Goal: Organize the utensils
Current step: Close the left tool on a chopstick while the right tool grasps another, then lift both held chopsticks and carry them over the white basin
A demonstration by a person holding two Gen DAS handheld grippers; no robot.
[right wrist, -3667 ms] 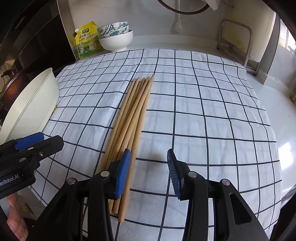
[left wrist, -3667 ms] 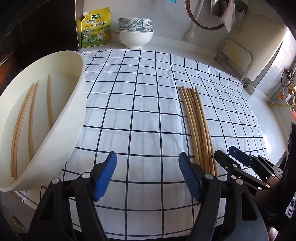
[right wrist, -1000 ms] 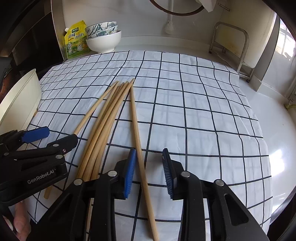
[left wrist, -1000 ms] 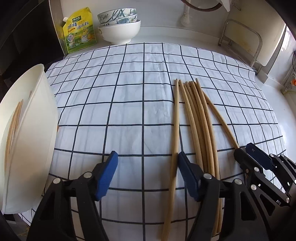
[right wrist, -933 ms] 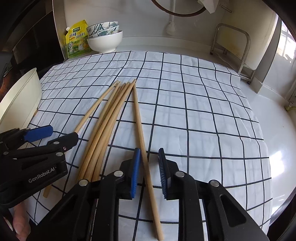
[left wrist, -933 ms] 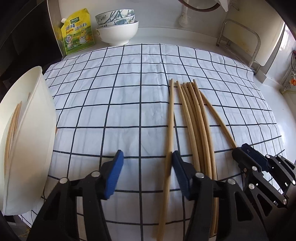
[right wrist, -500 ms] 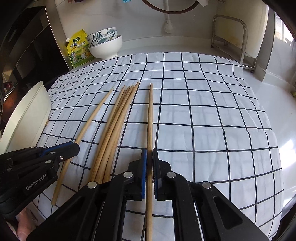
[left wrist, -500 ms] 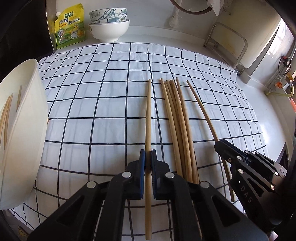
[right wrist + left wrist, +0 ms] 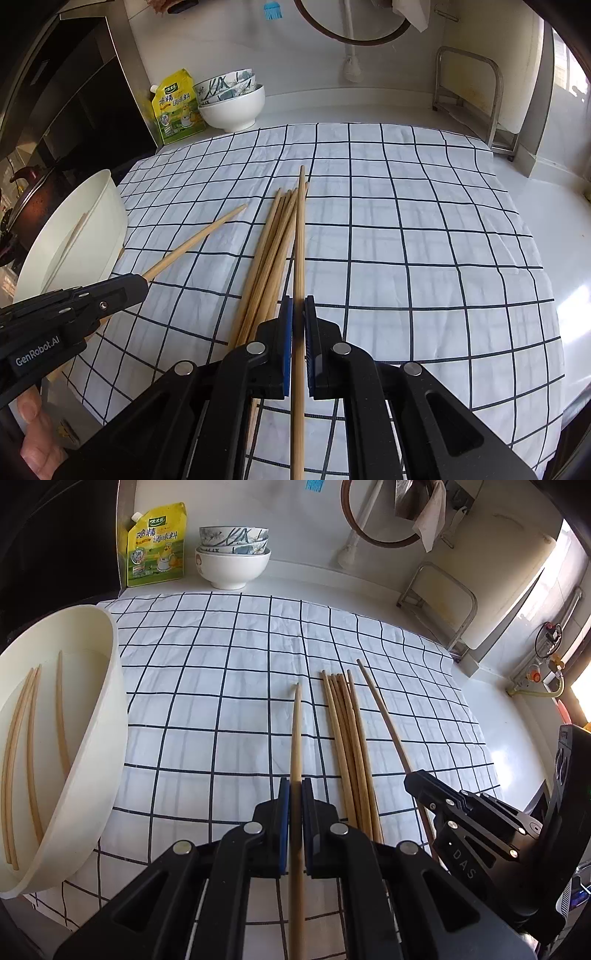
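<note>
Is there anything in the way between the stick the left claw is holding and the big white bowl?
Nothing visible is. The left gripper pinches one chopstick, and only bare checked cloth lies between it and the white bowl on the left. The loose chopsticks lie on the other side.
</note>
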